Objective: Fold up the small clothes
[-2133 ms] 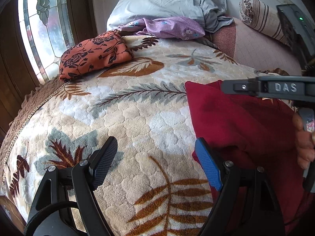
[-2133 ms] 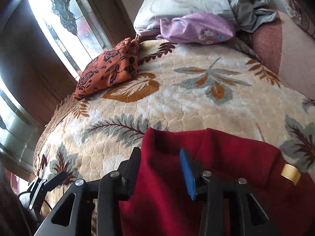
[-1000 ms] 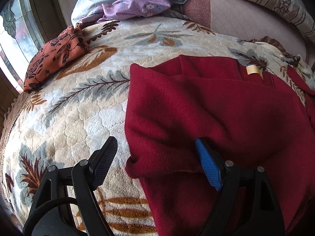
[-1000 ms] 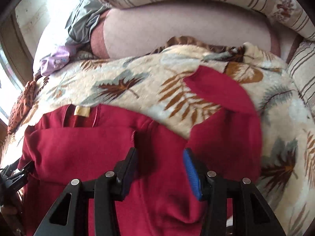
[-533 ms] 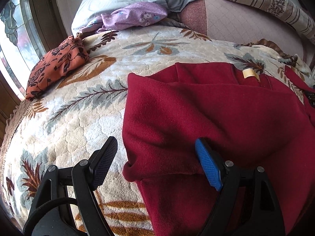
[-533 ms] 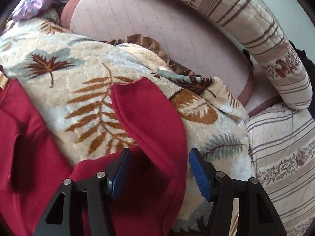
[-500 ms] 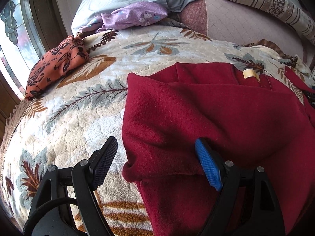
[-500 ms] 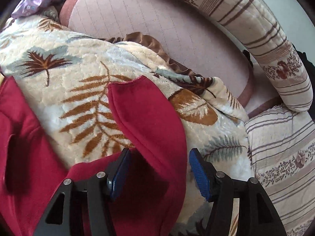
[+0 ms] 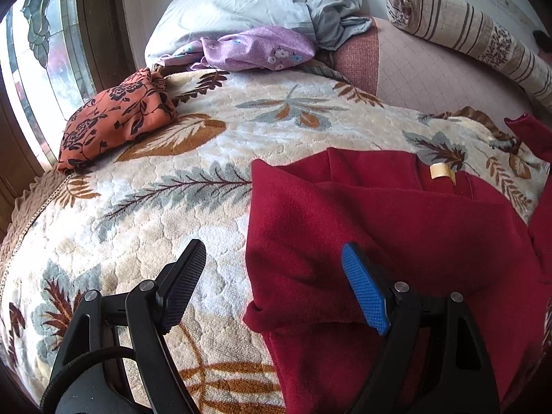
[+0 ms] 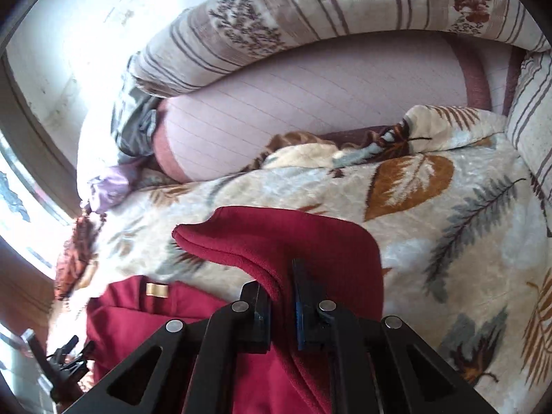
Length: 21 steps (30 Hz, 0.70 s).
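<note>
A dark red fleece garment (image 9: 396,227) with a small tan neck label (image 9: 440,171) lies on the leaf-patterned bed blanket (image 9: 193,214); its left part is folded over. My left gripper (image 9: 276,286) is open and empty, hovering over the folded left edge. My right gripper (image 10: 281,296) is shut on the garment's red sleeve (image 10: 293,241) and holds it raised off the blanket. The sleeve end also shows in the left wrist view (image 9: 528,131). The left gripper shows small in the right wrist view (image 10: 65,355).
An orange floral cloth (image 9: 117,117) lies at the blanket's far left by the window (image 9: 38,51). A purple floral cloth (image 9: 255,50) and grey pillow (image 9: 262,7) lie at the head. A striped bolster (image 9: 476,41) and pink quilt (image 10: 327,100) lie beyond.
My right gripper has closed on the red sleeve and lifted it. My left gripper has drawn back a little and stays open over the folded edge.
</note>
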Tool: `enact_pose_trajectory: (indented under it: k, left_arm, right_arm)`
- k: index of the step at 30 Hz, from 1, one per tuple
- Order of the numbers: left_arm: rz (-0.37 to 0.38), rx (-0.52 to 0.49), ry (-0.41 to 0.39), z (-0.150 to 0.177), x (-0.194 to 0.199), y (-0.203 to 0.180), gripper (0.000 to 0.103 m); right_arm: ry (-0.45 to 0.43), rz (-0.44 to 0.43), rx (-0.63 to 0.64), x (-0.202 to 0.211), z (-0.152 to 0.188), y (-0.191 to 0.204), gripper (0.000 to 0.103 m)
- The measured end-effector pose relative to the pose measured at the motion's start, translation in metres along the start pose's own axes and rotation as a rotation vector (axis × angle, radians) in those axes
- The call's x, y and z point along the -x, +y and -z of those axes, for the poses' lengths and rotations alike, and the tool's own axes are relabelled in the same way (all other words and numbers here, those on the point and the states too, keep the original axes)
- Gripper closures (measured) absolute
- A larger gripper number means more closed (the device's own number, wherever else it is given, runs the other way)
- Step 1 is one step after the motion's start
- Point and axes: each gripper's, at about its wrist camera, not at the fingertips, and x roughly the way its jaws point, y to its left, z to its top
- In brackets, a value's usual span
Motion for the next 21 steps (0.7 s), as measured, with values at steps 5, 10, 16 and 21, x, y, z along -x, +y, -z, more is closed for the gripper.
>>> enact_pose_trajectory:
  k: [5,10,16,21]
  left_arm:
    - [0.033,0.06,-0.033,-0.005,0.01,0.012,0.021]
    - [0.067,0.087,-0.02,-0.006,0.01,0.018,0.021]
    - [0.116,0.133,-0.009,-0.006,0.009,0.024,0.021]
    - [0.164,0.103,-0.005,-0.007,0.014,0.013,0.021]
  right_arm:
    - [0.008,-0.162,0.048,0.01,0.018,0.075,0.095]
    - [0.126,-0.299,0.128,-0.022,0.069,0.156,0.094]
    - [0.413,-0.197,0.313,-0.093,0.157,0.198,0.065]
    - [0.334,-0.159,0.419,-0.063,0.156,0.194,0.055]
